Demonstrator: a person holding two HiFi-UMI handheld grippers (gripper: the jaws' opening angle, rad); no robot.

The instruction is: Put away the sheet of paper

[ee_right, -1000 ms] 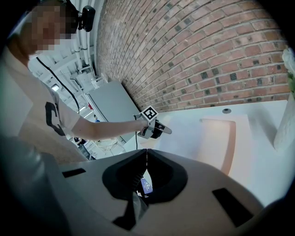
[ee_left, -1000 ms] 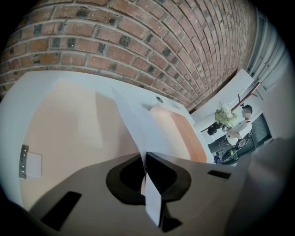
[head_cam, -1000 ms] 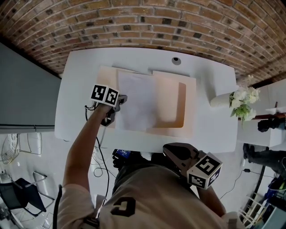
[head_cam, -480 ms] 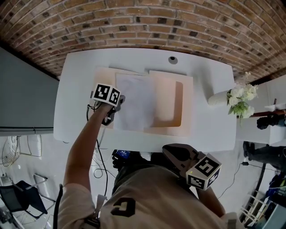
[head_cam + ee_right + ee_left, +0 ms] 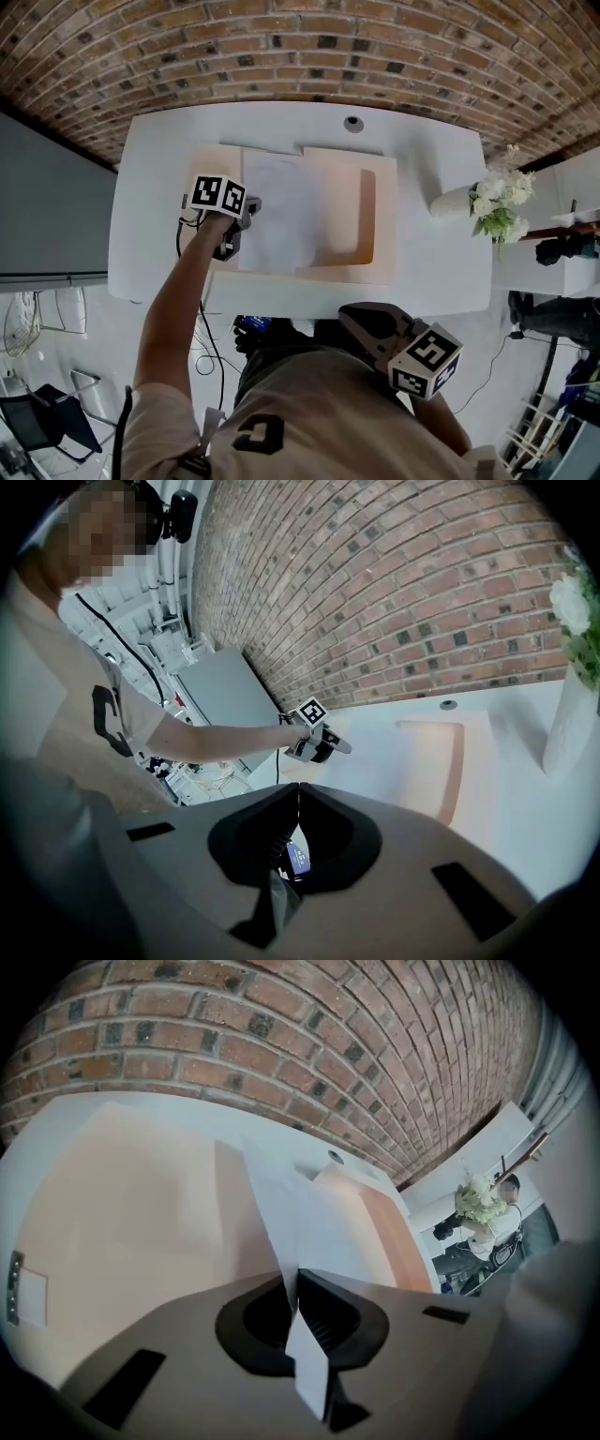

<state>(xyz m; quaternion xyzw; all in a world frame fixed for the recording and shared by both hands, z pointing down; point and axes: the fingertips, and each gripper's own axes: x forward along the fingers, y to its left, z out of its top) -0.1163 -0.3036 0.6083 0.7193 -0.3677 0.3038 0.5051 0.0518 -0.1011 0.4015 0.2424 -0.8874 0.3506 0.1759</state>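
Two tools are in play, the left tool (image 5: 251,208) and the right tool (image 5: 349,319). On the one white surface (image 5: 427,272) I count one sheet of paper (image 5: 281,211), one peach folder (image 5: 384,230), one vase (image 5: 450,200) of white flowers, and one round port (image 5: 352,123) near the far edge.

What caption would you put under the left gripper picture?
Left gripper pinches the white sheet of paper over an open peach folder.

Office-like room, brick wall (image 5: 281,47), white desk (image 5: 436,258), flowers in vase (image 5: 494,208)
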